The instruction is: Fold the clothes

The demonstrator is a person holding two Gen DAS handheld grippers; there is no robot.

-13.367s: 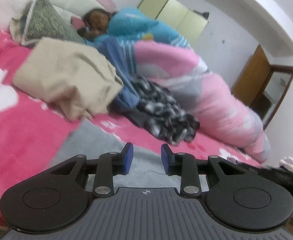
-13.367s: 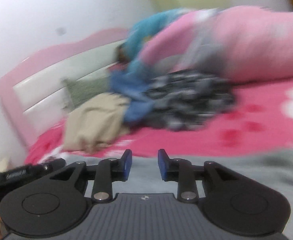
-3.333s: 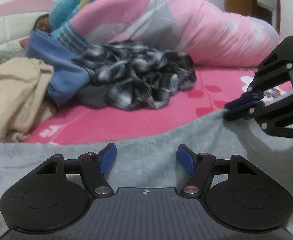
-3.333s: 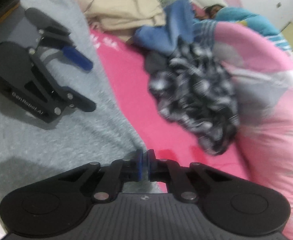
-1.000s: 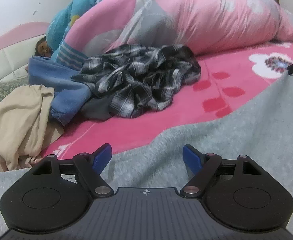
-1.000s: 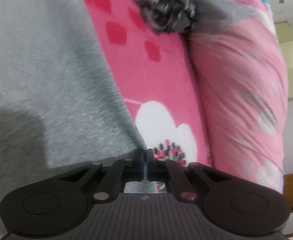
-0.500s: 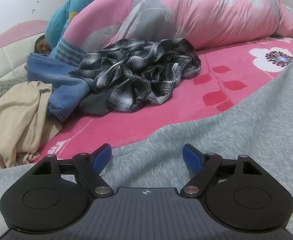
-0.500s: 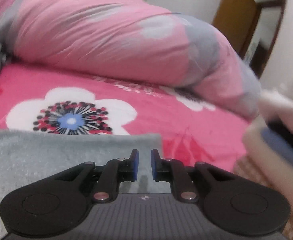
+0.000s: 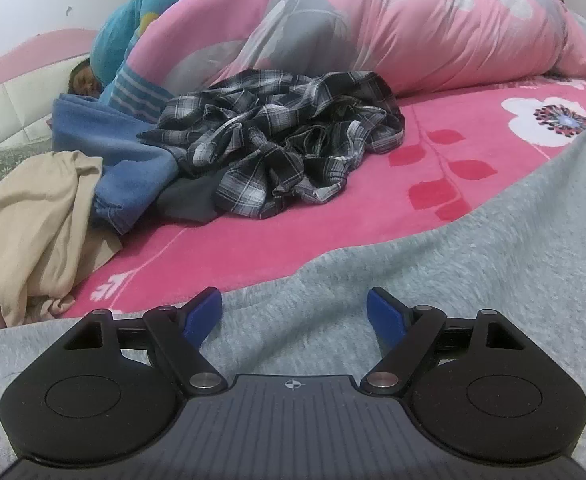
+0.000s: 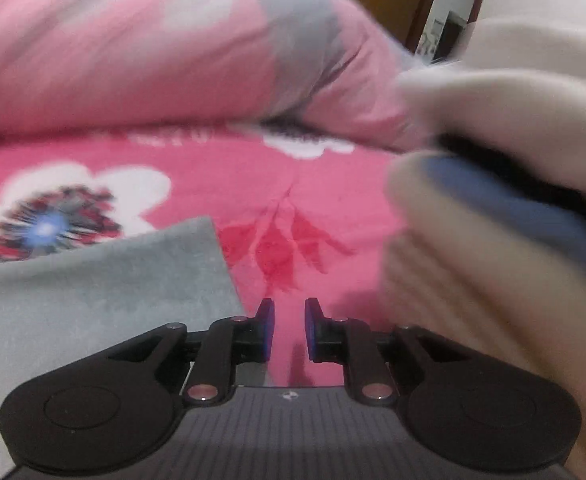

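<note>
Nearest in the left wrist view, the left gripper hangs just above a grey fleece garment with its blue pads set wide apart and nothing between them. The grey cloth lies flat across the whole foreground, and its far edge runs up to the right over the pink floral bedspread.

In the right wrist view, the right gripper sits over bare bedspread just past the corner of the same grey garment, which lies to its left. Its jaws are a little apart and opening, with no cloth between the pads. To the right of this gripper is a stack of folded clothes, beige with a blue layer; the view is badly blurred, so it is perhaps three or four pieces, no more can be said.

Farther back in the left wrist view, a heap of unfolded clothes lies on the bedspread: a beige garment at the left, a blue garment touching it, a dark grey piece under the edge of a crumpled black-and-white plaid shirt.

Behind the heap a rolled pink and grey quilt runs along the far side of the bed. At its left end a person lies under a turquoise cover, against a pink and white headboard.
</note>
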